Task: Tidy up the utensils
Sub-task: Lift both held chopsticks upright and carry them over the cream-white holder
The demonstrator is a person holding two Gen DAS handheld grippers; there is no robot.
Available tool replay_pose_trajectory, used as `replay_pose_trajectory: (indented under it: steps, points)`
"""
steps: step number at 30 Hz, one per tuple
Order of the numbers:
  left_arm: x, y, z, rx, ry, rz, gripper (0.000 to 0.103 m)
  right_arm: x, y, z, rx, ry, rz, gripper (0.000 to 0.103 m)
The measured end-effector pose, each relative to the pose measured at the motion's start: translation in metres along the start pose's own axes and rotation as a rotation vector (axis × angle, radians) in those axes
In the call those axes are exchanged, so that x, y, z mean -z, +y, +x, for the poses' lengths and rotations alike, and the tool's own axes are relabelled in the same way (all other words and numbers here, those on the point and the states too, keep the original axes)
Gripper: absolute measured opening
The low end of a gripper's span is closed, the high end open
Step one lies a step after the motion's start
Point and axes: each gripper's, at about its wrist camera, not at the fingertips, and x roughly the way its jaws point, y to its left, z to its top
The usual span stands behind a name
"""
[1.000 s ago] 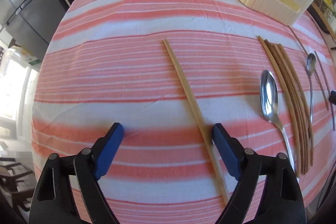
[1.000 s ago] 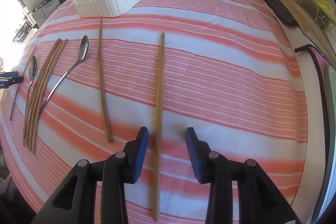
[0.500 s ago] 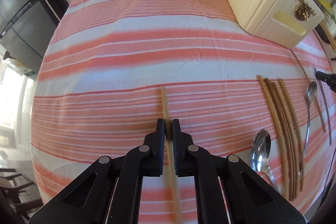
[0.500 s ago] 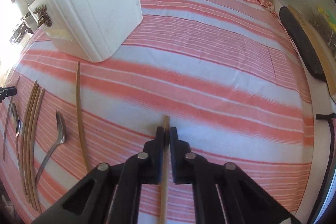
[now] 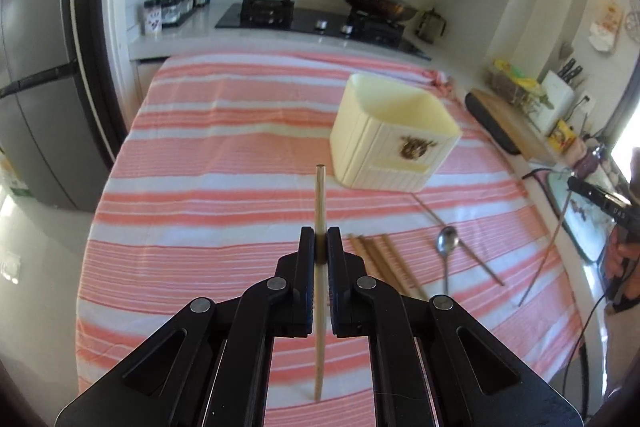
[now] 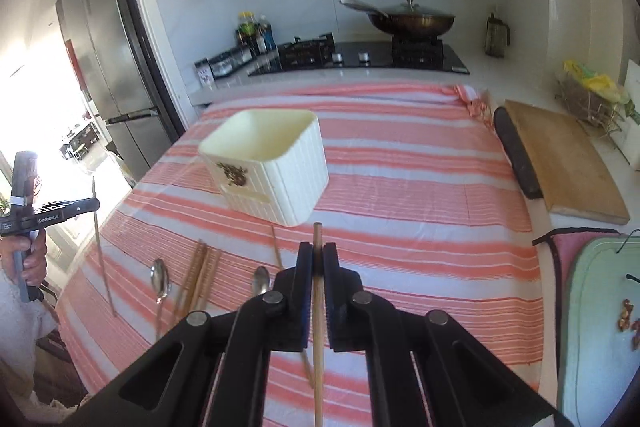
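Here, left gripper (image 5: 320,245) clamps pale chopstick (image 5: 320,195), right gripper (image 6: 318,261) clamps brown chopstick (image 6: 317,331), both upright between fingers.

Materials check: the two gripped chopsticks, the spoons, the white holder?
Left chopstick: pale, matte, likely bamboo or light wood. Right chopstick: browner, matte, probably wood too. Spoons: mirror-bright with glare, so likely polished steel. Holder: cream, ribbed walls, even satin sheen, looks like moulded plastic, though glazed ceramic can't be excluded.

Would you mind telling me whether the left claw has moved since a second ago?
Yes. The left claw, shut on a chopstick, has risen off the striped tablecloth toward the cream holder.
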Motion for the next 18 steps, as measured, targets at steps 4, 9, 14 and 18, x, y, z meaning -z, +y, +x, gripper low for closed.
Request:
replay_pose_trajectory:
  steps: [4, 9, 14, 18]
  points:
    - [-0.011, -0.012, -0.035, 0.055, -0.066, 0.002, 0.004, -0.005, 0.01, -0.039, 0.002, -0.094, -0.002, 0.005]
    - [-0.044, -0.026, -0.058, 0.076, -0.131, 0.022, 0.004, -0.029, 0.02, -0.059, 0.044, -0.206, -0.035, 0.005]
    - [-0.103, -0.045, -0.071, 0.068, -0.208, 0.045, 0.004, -0.087, 0.029, -0.06, 0.055, -0.298, -0.061, 0.005]
    - [-0.155, -0.064, -0.067, 0.018, -0.299, 0.052, 0.004, -0.141, 0.042, -0.058, 0.052, -0.383, -0.077, 0.005]
